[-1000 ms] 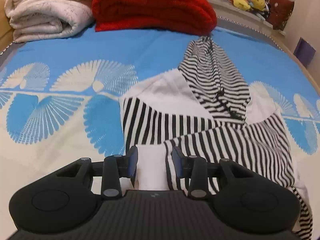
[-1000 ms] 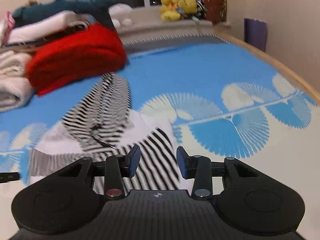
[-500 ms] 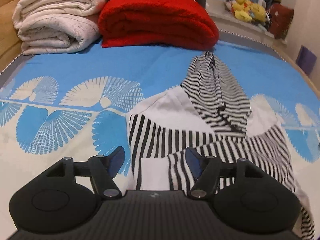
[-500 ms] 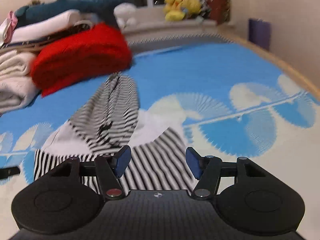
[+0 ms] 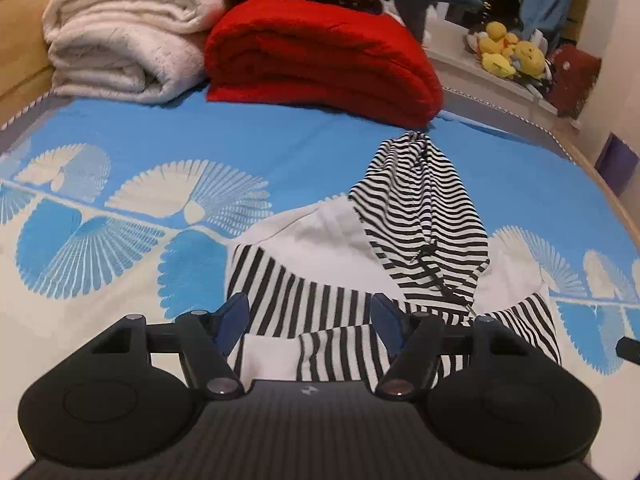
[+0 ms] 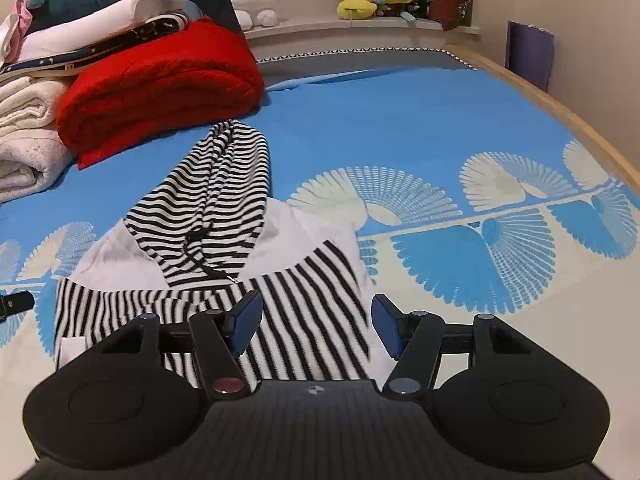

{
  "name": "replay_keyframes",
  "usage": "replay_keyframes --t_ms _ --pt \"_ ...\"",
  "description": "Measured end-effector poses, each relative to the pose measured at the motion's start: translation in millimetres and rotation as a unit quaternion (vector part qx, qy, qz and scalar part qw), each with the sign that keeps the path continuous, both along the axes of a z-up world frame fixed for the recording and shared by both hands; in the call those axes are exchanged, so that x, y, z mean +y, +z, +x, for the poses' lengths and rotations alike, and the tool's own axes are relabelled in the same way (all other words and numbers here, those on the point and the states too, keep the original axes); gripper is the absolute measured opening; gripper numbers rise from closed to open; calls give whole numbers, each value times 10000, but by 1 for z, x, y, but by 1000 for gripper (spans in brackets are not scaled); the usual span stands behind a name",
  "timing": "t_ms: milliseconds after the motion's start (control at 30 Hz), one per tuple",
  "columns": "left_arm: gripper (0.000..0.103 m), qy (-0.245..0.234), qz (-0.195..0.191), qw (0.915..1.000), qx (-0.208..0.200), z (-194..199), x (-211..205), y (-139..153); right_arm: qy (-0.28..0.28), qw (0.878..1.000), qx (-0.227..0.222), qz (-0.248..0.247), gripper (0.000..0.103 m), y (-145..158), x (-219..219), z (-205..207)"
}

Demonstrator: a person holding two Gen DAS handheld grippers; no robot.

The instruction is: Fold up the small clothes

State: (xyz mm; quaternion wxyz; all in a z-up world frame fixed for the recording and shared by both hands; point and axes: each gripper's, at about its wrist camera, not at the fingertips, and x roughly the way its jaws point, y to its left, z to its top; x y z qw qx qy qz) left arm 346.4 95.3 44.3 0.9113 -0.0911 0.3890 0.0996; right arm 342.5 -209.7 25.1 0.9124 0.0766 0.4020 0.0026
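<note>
**Both grippers wide over the near edge of the striped hoodie**

The bed (image 5: 280,148), with its blue and cream fan-pattern cover, fills the scene. At its far end lie a folded red blanket (image 5: 320,60) and a rolled white blanket (image 5: 120,48), well apart from the work.

In the middle of the cover lies the striped hoodie (image 5: 320,276), flat and partly folded. Both sleeves are laid across the body, one over the other. Its long axis runs away from the two grippers: the hood (image 5: 420,200) points to the red blanket, and the bottom edge is nearest to the fingers.

The left gripper (image 5: 310,322) hangs over the near left part of the hoodie, above the white cuff (image 5: 268,356) of the upper sleeve. Its fingers are spread wide and hold nothing. The right gripper (image 6: 316,326) hangs over the near right part, above the striped body, also spread wide and empty.

Both grippers are about equally near to the bottom edge, one on each side. I think the coming move is to take this edge at both corners and carry it forward, toward the hood, so that the hoodie folds across its long axis.
</note>
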Motion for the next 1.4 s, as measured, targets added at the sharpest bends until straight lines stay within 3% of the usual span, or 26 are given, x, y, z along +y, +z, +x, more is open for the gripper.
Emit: replay_keyframes --t_ms 200,367,500,667,833,1033,1400 --pt "60 -96 109 9996 -247 2 -15 3 -51 9999 92 -46 62 -3 -14 1" --pt "34 138 440 9979 -461 -2 -16 4 -66 9999 115 -34 62 -3 -21 -2" --pt "24 147 533 9969 -558 -2 -15 5 -38 9999 106 -36 62 -1 -27 -2" --pt "24 48 520 9969 -589 0 -16 7 12 9998 85 -156 62 1 -32 -3" --pt "26 -117 522 9975 -453 1 -20 1 104 9999 71 -88 55 3 -30 -4" --pt "35 -293 863 9947 -485 2 -30 -4 187 9997 -101 -111 54 10 -29 -6" --pt "41 -303 668 9965 -390 5 -30 -7 254 9995 -98 -138 53 8 -25 -5"
